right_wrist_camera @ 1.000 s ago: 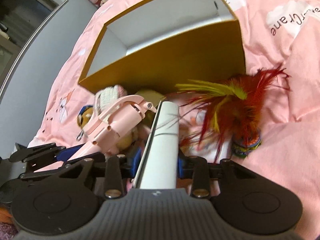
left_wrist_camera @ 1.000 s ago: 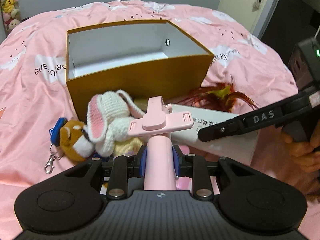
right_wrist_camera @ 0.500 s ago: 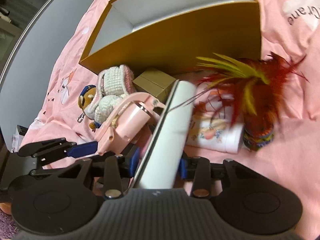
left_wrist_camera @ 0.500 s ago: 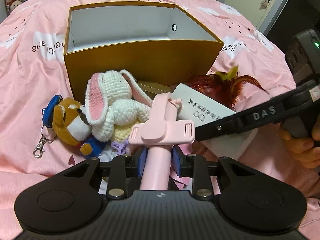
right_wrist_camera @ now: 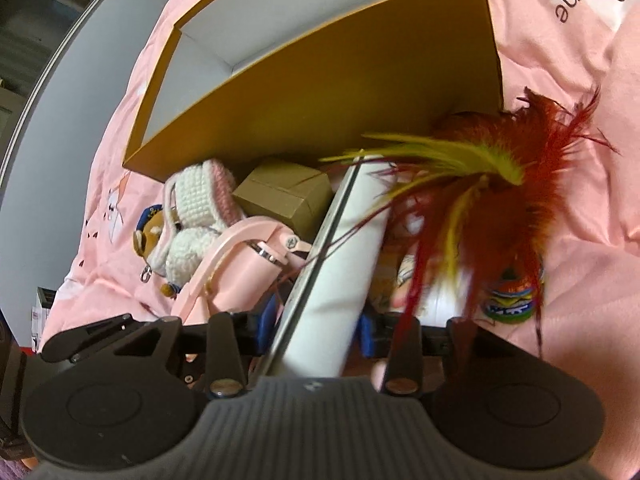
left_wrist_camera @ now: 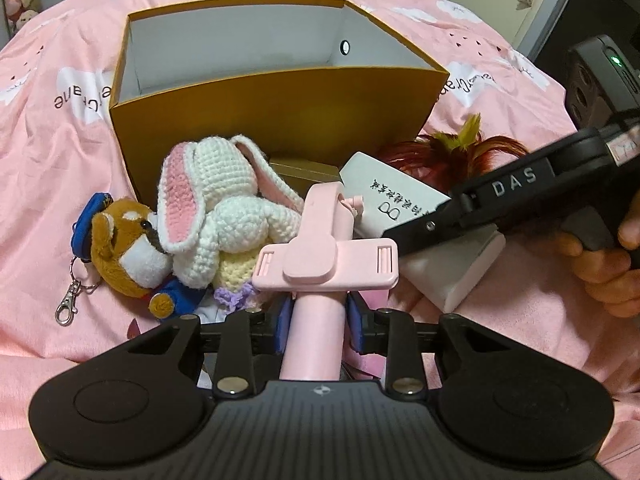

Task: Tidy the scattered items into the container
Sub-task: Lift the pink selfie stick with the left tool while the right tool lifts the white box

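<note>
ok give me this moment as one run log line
left gripper: shut on pink phone holder | right gripper: shut on white box, jaws just closing | orange box: empty | toys: outside

Both tongs (left_wrist_camera: 318,316) (right_wrist_camera: 316,328) clamped, angled downward

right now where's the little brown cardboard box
In the right wrist view the small brown cardboard box lies on the pink bedspread against the orange container's near wall, between the crocheted bunny and the white box in the right claw.
</note>
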`<action>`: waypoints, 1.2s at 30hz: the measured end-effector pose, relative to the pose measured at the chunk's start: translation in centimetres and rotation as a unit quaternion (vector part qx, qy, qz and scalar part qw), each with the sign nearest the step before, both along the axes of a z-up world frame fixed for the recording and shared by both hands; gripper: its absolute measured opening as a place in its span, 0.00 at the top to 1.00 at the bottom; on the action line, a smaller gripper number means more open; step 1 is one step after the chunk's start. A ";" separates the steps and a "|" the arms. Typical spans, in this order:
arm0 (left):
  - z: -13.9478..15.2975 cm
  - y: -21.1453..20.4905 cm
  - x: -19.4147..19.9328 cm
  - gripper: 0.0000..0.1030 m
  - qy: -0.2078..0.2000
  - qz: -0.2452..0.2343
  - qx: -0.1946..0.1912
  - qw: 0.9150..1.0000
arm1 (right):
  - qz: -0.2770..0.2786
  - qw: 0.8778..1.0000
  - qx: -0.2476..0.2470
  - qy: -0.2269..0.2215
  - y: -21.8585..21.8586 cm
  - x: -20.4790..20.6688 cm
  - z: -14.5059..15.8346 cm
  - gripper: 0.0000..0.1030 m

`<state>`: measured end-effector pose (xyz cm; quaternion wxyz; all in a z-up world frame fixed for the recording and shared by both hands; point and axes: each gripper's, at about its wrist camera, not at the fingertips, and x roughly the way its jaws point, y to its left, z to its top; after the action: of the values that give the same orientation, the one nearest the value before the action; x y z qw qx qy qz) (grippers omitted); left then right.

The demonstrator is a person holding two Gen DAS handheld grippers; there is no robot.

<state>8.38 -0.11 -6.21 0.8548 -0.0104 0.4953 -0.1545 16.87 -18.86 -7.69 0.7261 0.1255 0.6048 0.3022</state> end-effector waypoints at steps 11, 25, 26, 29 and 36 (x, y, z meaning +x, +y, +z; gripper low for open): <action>1.7 -0.5 -2.6 0.70 -0.045 0.017 -0.001 0.999 | -0.040 0.999 0.012 -0.032 -1.8 -2.2 2.9 0.66; 5.9 2.0 -3.8 0.70 -0.104 0.066 -0.034 0.992 | -0.042 0.994 0.058 -0.077 -2.4 -4.6 8.4 0.68; 6.1 2.3 -3.8 0.70 -0.107 0.069 -0.036 0.991 | -0.040 0.994 0.061 -0.080 -2.3 -4.7 8.8 0.68; 6.9 3.0 -3.6 0.70 -0.116 0.078 -0.043 0.989 | -0.031 0.993 0.067 -0.094 -1.6 -4.7 9.9 0.68; 8.1 4.7 -2.2 0.70 -0.127 0.099 -0.047 0.986 | -0.006 0.990 0.067 -0.122 0.6 -3.6 11.6 0.68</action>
<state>6.16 4.55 1.84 0.9203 -0.0794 0.3718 -0.0926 13.25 -18.25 3.96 0.7862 0.1402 0.4890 0.3508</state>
